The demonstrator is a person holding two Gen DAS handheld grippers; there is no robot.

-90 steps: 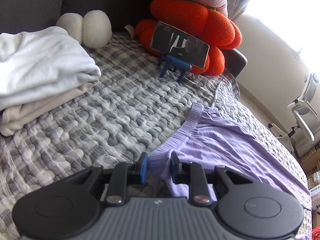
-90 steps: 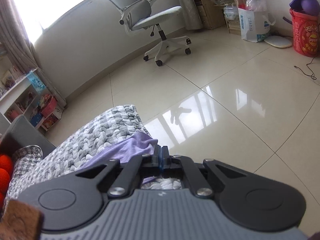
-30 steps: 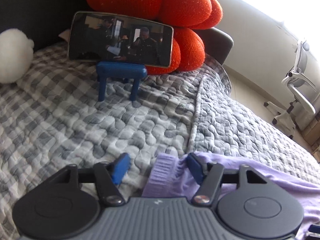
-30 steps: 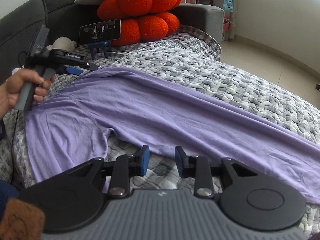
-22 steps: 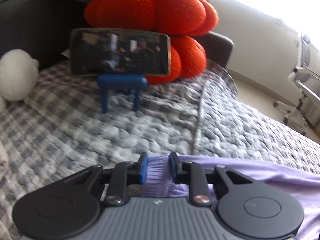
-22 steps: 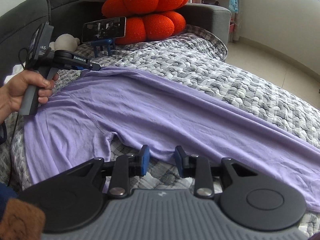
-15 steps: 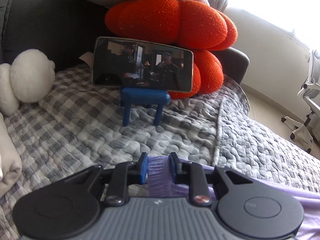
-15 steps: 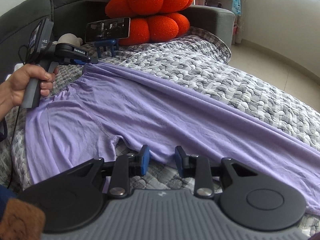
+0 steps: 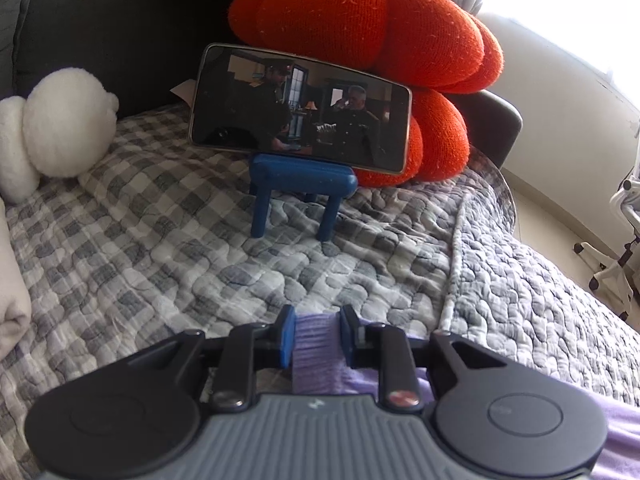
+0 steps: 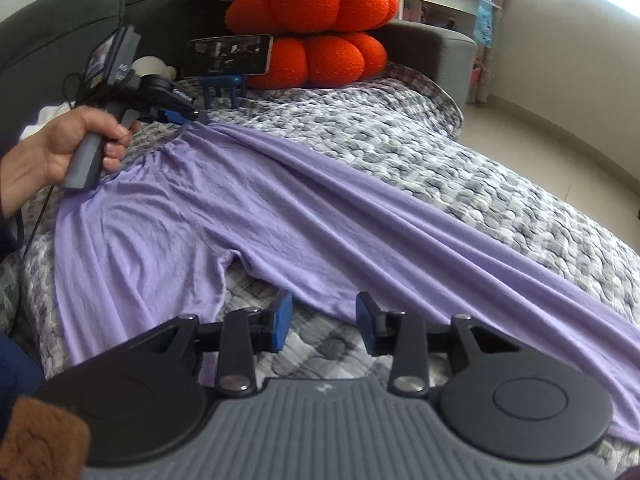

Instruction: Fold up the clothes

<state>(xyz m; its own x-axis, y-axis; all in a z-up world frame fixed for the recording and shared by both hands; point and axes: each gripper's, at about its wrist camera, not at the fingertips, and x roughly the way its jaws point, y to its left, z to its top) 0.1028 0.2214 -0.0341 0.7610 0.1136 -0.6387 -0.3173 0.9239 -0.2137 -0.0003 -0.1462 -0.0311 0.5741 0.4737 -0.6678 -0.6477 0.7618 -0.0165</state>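
Note:
Purple pants (image 10: 280,216) lie spread across the grey checked quilt (image 10: 460,148), waist at the far left, one leg running to the right edge. At the far left a person's hand (image 10: 48,152) holds my left gripper (image 10: 188,114), which grips the waist corner. In the left wrist view the left gripper (image 9: 316,334) is shut on the ribbed waistband (image 9: 314,344), bunched between the blue pads. My right gripper (image 10: 324,322) hovers low over the near edge of the pants near the crotch. Its jaws are opening, and the cloth edge lies between the tips unpressed.
A phone (image 9: 300,112) on a blue stand (image 9: 300,188) sits ahead of the left gripper, backed by orange cushions (image 9: 360,28). A white plush (image 9: 60,128) and folded pale clothes (image 9: 10,300) lie to the left. An office chair (image 9: 616,260) stands on the floor beyond the bed's right edge.
The left jaws closed onto the waistband a second ago and have kept hold of it. The right jaws have spread wider over the pants' near edge.

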